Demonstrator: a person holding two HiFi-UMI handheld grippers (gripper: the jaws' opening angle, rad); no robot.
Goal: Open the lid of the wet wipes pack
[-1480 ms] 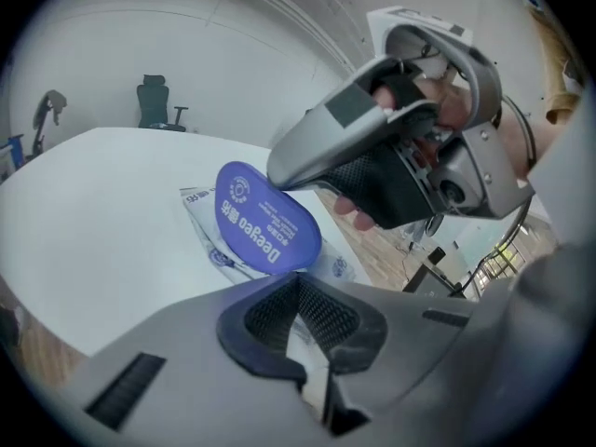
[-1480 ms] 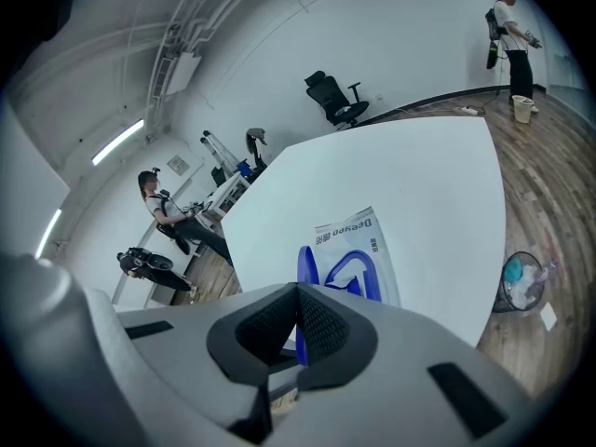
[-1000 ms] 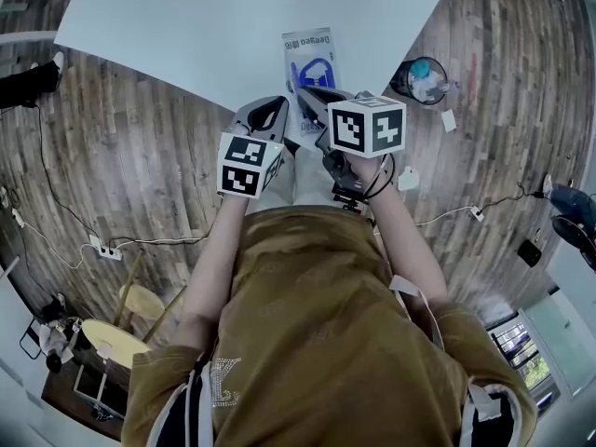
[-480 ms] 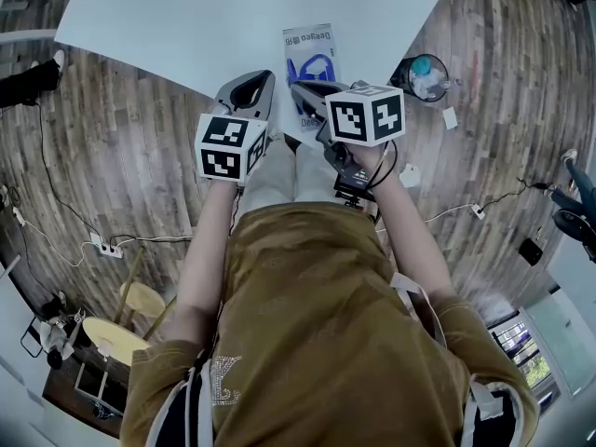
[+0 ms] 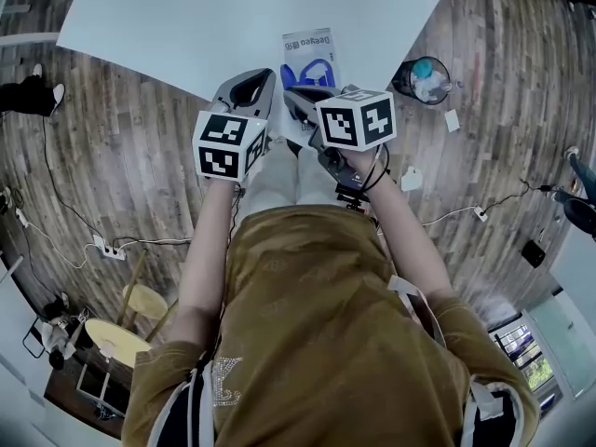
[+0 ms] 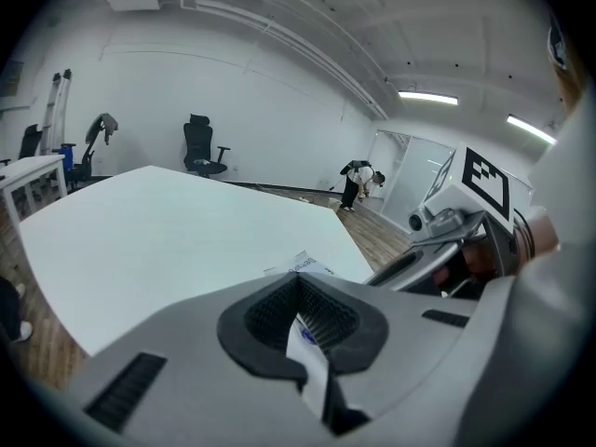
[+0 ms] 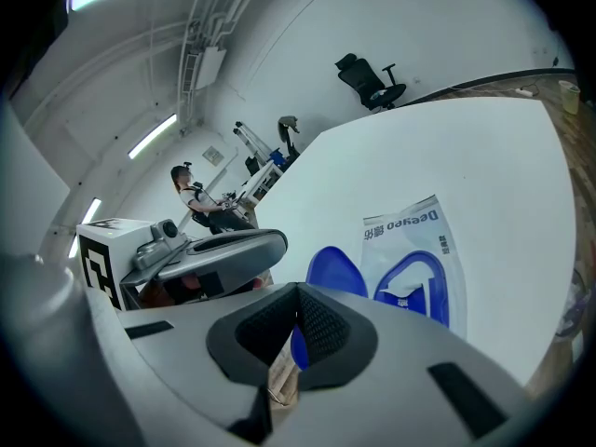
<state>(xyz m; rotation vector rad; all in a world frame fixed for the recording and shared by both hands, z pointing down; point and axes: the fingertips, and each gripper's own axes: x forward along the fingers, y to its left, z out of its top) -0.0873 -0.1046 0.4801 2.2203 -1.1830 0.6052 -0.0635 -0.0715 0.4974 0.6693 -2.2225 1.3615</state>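
Your left gripper (image 5: 246, 84) had shifted away from the right gripper (image 5: 298, 97); both were closed and empty. The white-and-blue wet wipes pack (image 5: 308, 48) lay at the white worktop's (image 5: 186, 26) near edge, its blue oval lid (image 7: 332, 274) flipped open, so the task looked complete.

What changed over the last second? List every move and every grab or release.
The left tongs swung out to the person's left and forward toward the white table, then settled. The right tongs edged slightly left. Nothing was visibly taken hold of or let go. The wet wipes pack stayed put on the table.
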